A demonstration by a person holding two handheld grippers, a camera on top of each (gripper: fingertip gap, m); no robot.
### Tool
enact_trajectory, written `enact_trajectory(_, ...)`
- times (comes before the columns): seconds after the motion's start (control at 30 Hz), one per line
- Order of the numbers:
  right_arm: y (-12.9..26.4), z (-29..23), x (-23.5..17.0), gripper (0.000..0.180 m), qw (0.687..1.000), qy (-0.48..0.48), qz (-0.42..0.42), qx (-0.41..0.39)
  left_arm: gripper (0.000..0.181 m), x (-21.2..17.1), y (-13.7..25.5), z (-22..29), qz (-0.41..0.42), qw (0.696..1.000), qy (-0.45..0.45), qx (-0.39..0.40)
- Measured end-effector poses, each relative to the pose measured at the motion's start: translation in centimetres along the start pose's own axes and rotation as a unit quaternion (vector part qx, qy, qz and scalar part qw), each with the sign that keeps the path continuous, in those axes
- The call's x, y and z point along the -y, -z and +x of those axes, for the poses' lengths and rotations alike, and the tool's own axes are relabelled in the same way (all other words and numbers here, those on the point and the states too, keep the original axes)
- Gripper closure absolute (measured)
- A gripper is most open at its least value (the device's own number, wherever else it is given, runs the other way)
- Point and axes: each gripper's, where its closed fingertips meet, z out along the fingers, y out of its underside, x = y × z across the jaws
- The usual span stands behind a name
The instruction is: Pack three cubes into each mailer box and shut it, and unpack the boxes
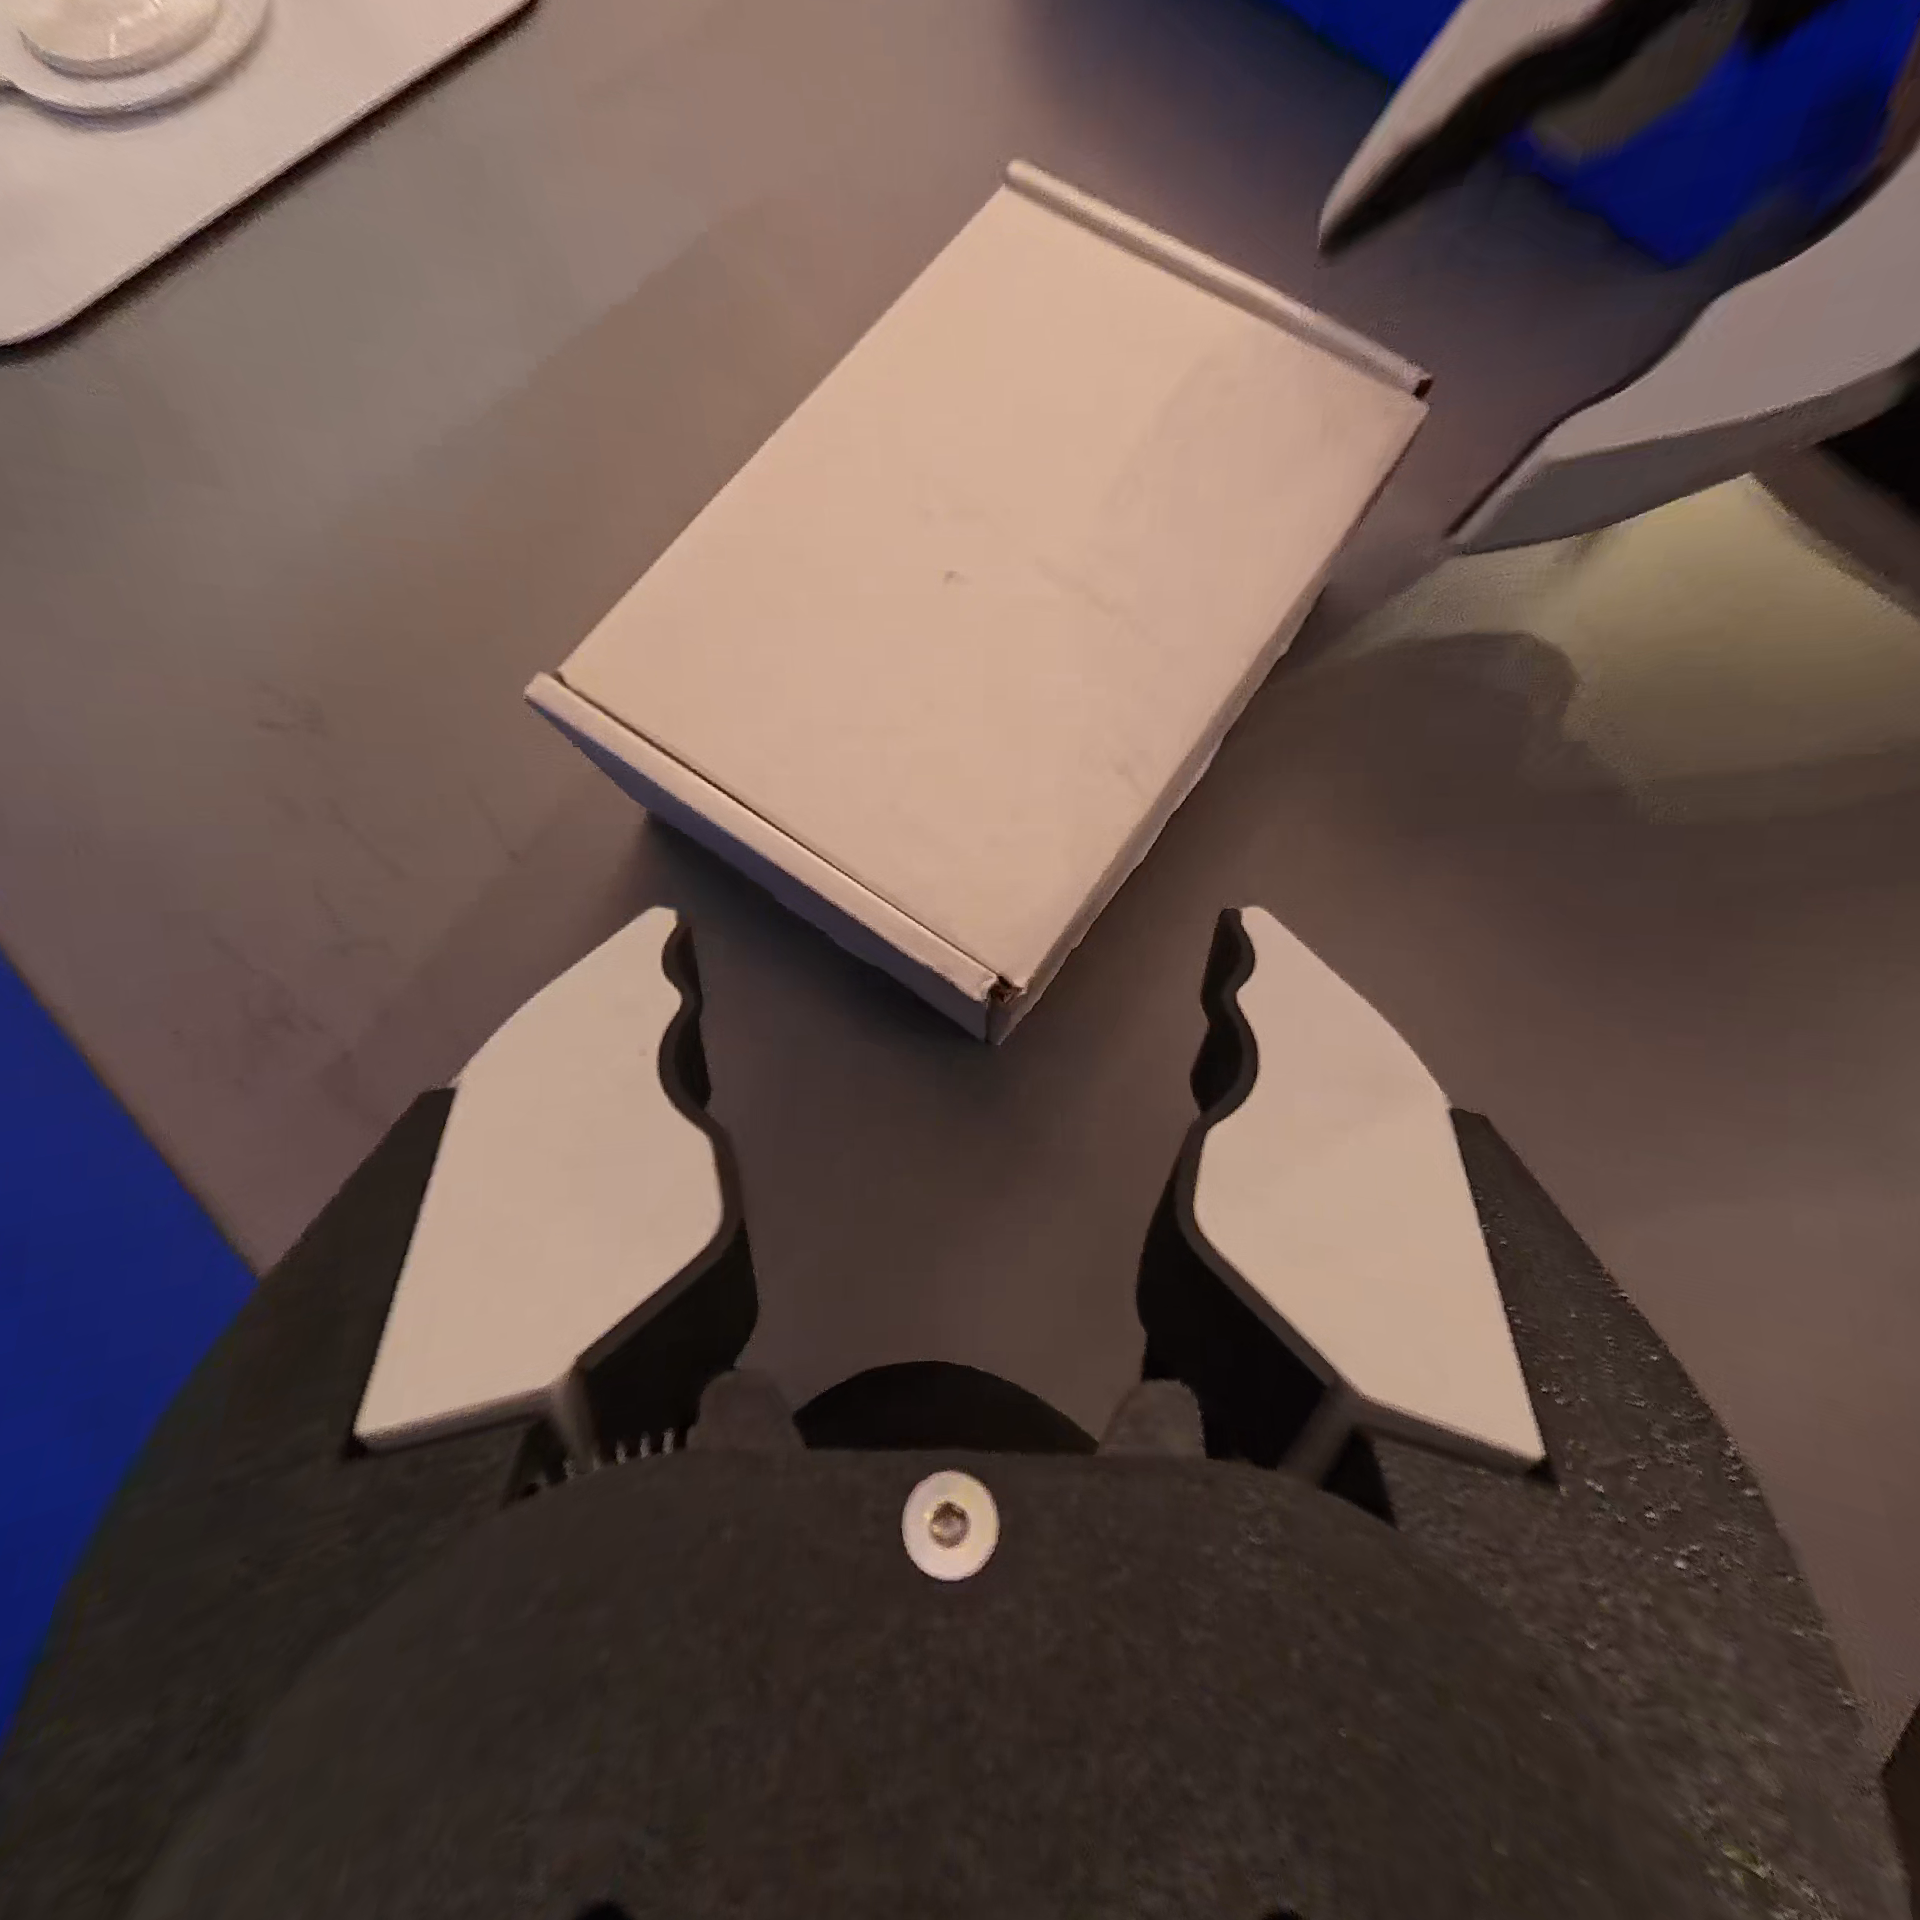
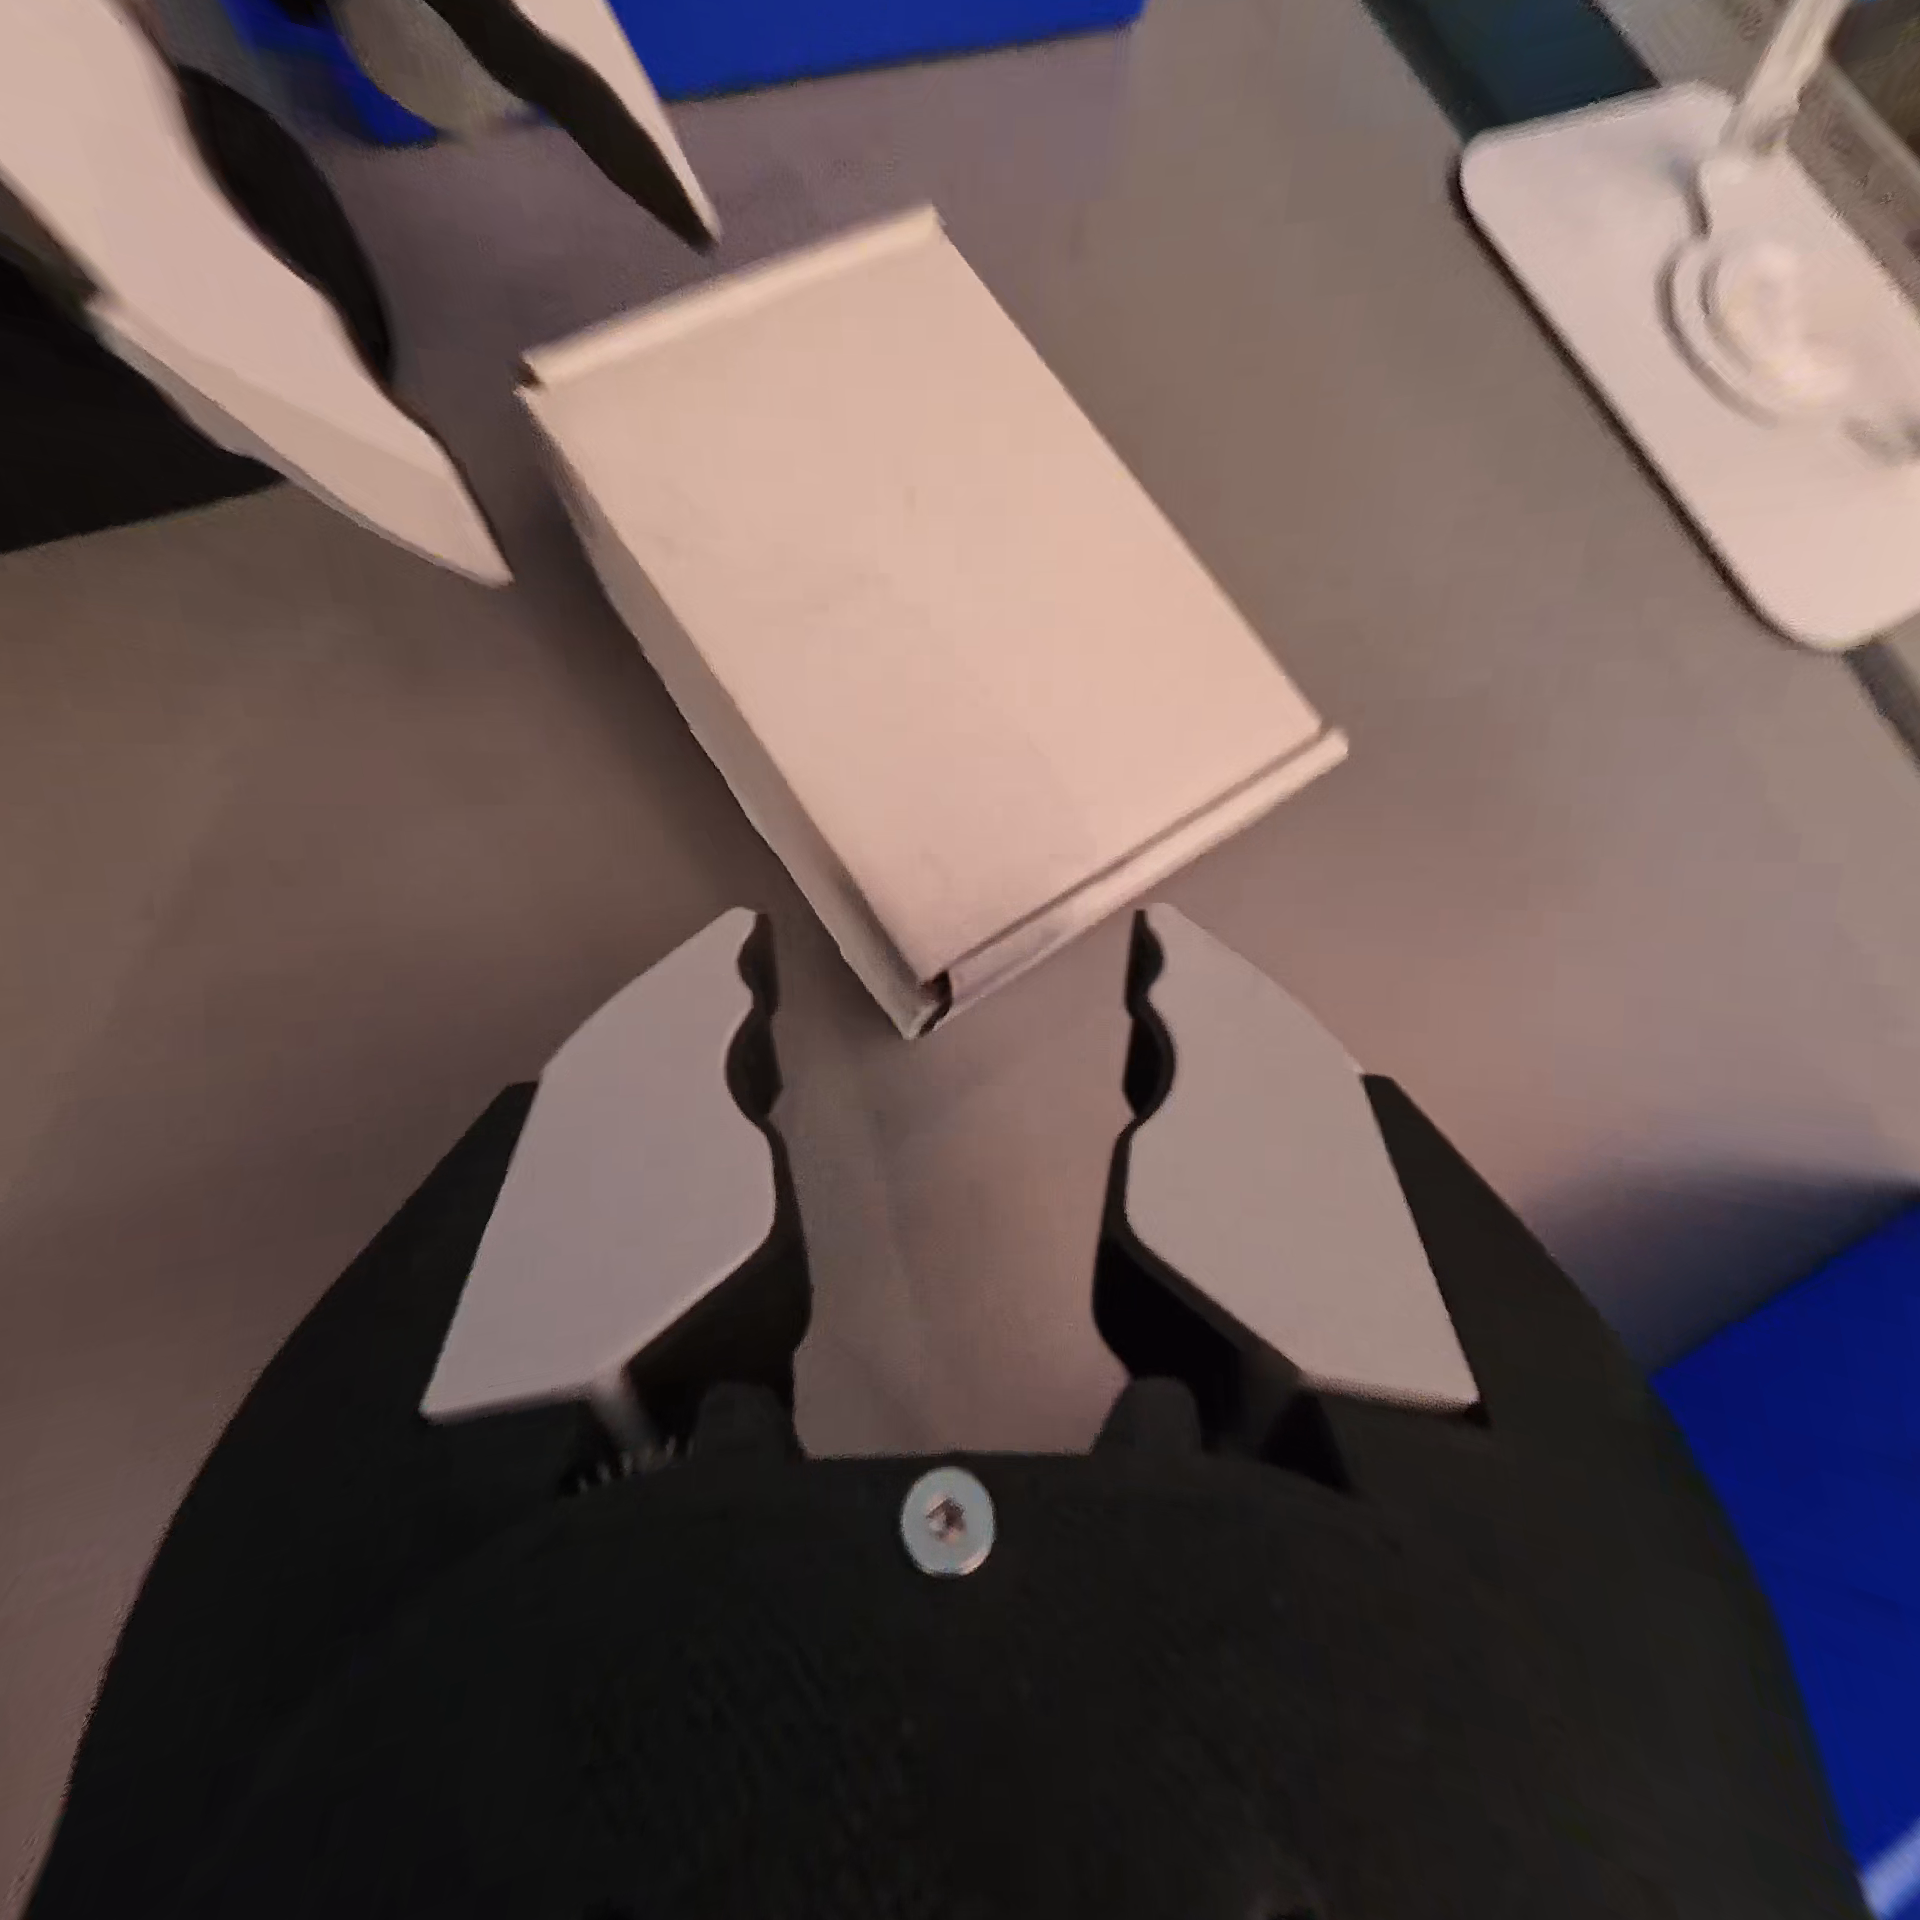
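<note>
Mailer box: closed, flat on the dark surface, between my two tools.
Left tool: spread, empty, just short of one box corner.
Right tool: spread, empty, at the opposite corner.
Step, I judge: opening it.
Advice: I'd steady one end and lift the lid's front lip slowly.

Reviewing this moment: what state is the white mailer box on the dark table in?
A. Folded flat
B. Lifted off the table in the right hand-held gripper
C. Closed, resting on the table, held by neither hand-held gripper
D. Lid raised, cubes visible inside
C: the mailer box lies shut on the table, while the left hand-held gripper and right hand-held gripper are both open and short of it.
</note>
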Motion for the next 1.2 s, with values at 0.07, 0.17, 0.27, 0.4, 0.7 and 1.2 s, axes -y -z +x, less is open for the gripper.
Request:
enact_trajectory(0.07, 0.4, -0.2, 2.3, 0.089, 0.999, 0.038, 0.020, 0.030, 0.091, -0.4, -0.7, 0.0, -0.021, 1.000, -0.002, -0.012)
enact_trajectory(0.17, -0.4, -1.1, 4.9, 0.063, 0.990, 0.102, 0.040, 0.089, 0.103, -0.8, -1.8, -0.4, -0.036, 0.999, -0.017, -0.007)
enact_trajectory(0.27, -3.0, -1.2, 5.0, 0.052, 0.981, 0.147, -0.030, 0.122, 0.104, -1.2, -2.5, -0.8, -0.035, 0.999, -0.004, -0.005)
enact_trajectory(0.4, -6.2, -0.7, 5.0, 0.050, 0.972, 0.155, -0.099, 0.143, 0.101, -1.0, -2.2, -1.3, -0.003, 1.000, 0.007, 0.004)
enact_trajectory(0.7, -8.5, -1.2, 3.5, 0.050, 0.945, 0.142, -0.242, 0.170, 0.093, 0.2, -0.7, -1.5, 0.073, 0.997, -0.001, 0.008)
enact_trajectory(1.2, -8.9, -1.3, 2.3, 0.050, 0.907, 0.176, -0.347, 0.162, 0.098, 0.1, 0.3, -1.3, 0.085, 0.996, -0.019, 0.026)
